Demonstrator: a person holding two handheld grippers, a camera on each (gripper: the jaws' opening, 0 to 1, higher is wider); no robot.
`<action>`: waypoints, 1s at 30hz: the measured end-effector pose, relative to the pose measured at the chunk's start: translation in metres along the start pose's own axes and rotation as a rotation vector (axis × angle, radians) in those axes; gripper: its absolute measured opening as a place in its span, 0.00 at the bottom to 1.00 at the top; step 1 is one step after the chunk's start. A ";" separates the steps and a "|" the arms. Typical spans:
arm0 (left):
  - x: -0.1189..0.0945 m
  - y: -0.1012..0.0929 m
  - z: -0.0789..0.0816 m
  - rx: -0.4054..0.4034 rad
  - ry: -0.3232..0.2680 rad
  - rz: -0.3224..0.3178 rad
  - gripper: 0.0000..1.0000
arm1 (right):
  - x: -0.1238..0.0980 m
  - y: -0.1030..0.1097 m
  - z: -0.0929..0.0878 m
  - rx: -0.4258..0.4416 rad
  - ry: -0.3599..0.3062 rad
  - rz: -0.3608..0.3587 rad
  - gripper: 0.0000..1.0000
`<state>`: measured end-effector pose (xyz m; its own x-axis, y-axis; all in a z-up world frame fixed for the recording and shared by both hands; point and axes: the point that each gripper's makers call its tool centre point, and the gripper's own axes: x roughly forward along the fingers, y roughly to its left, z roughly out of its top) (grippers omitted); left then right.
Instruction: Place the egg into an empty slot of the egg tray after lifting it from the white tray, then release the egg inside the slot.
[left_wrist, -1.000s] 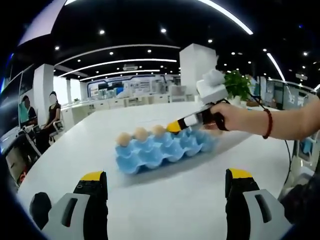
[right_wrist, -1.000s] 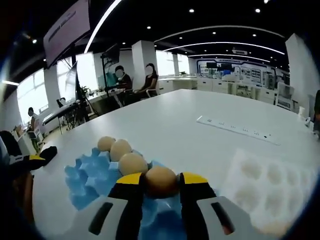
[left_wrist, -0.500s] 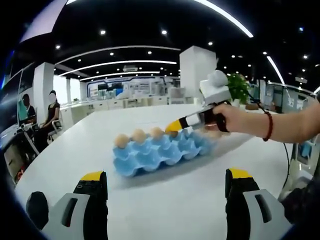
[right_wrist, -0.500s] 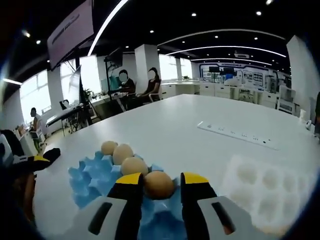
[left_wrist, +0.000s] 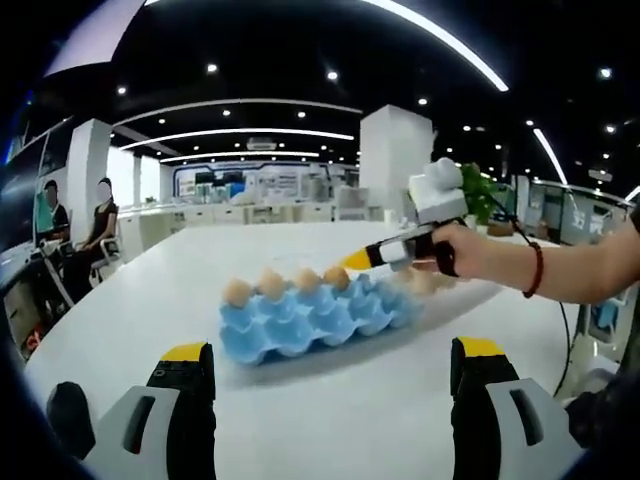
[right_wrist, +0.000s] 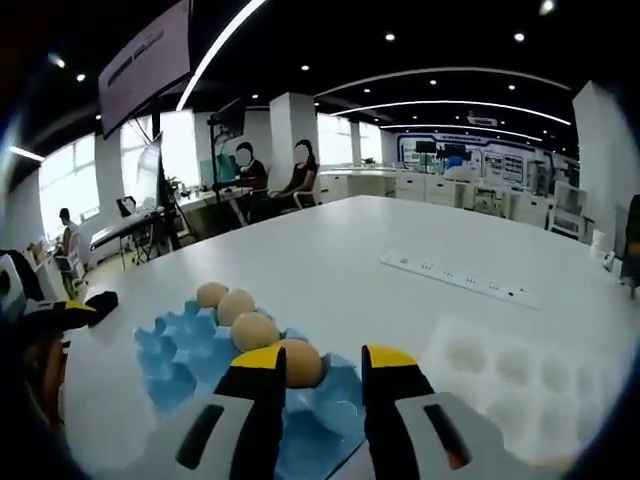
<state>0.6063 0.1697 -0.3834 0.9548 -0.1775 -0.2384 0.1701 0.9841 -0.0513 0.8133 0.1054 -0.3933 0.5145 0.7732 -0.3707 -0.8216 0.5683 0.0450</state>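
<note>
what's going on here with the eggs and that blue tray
A person holds a gripper in each hand and is filling a blue egg tray on a white table. Four eggs sit in a row along one side of it. The right gripper hangs open just above and behind the fourth egg, which rests in its slot, so the release looks done. A white tray lies beside the blue one. The left gripper is open and idle, apart from the tray.
</note>
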 end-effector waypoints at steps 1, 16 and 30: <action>0.001 0.000 -0.001 0.001 0.003 0.000 1.00 | -0.001 -0.002 0.000 0.003 -0.002 -0.002 0.31; 0.006 -0.002 0.004 -0.004 -0.005 0.014 1.00 | -0.017 -0.025 -0.004 0.026 -0.002 -0.028 0.31; 0.013 -0.007 0.004 0.013 -0.002 0.017 1.00 | -0.038 -0.043 -0.009 0.037 0.002 -0.062 0.32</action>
<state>0.6184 0.1603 -0.3820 0.9581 -0.1604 -0.2375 0.1567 0.9870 -0.0345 0.8271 0.0485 -0.3894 0.5637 0.7356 -0.3756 -0.7785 0.6252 0.0561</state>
